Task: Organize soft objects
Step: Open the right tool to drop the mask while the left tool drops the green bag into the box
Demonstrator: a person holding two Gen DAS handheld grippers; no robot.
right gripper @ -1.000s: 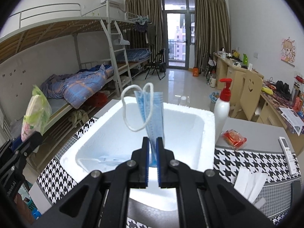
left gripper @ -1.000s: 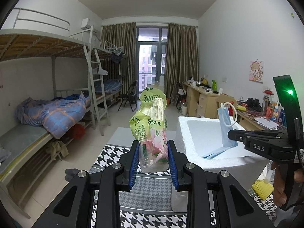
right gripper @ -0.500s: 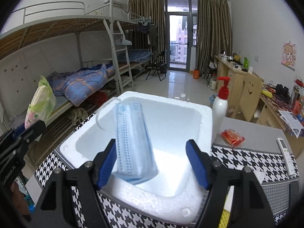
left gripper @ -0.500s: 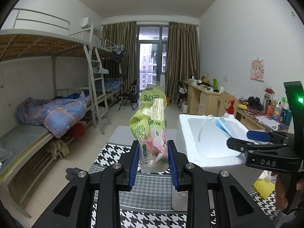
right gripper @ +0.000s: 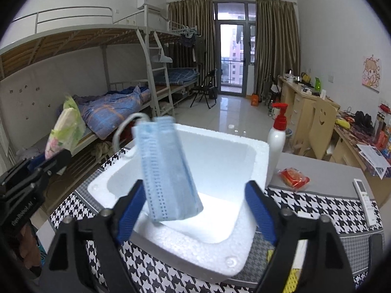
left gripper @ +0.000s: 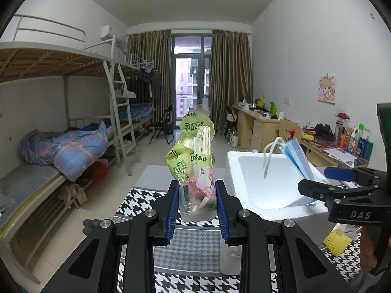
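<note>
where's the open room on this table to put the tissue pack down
Best bare patch: the grey tabletop behind the houndstooth cloth, between the pump bottle and the remote, apart from a red snack packet. The foam box floor is also free, though the falling mask is heading there. The cloth's near right corner is crowded with a yellow sponge.

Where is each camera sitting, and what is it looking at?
Left wrist view: sits on the left gripper, looking down the room; its jaws are shut on a tissue pack, and the right gripper shows at right.
Right wrist view: sits on the right gripper, looking down into the foam box; its jaws are opening around a blue face mask, with a hand at left.
Both show the box, mask, tissue pack and bunk beds.
</note>
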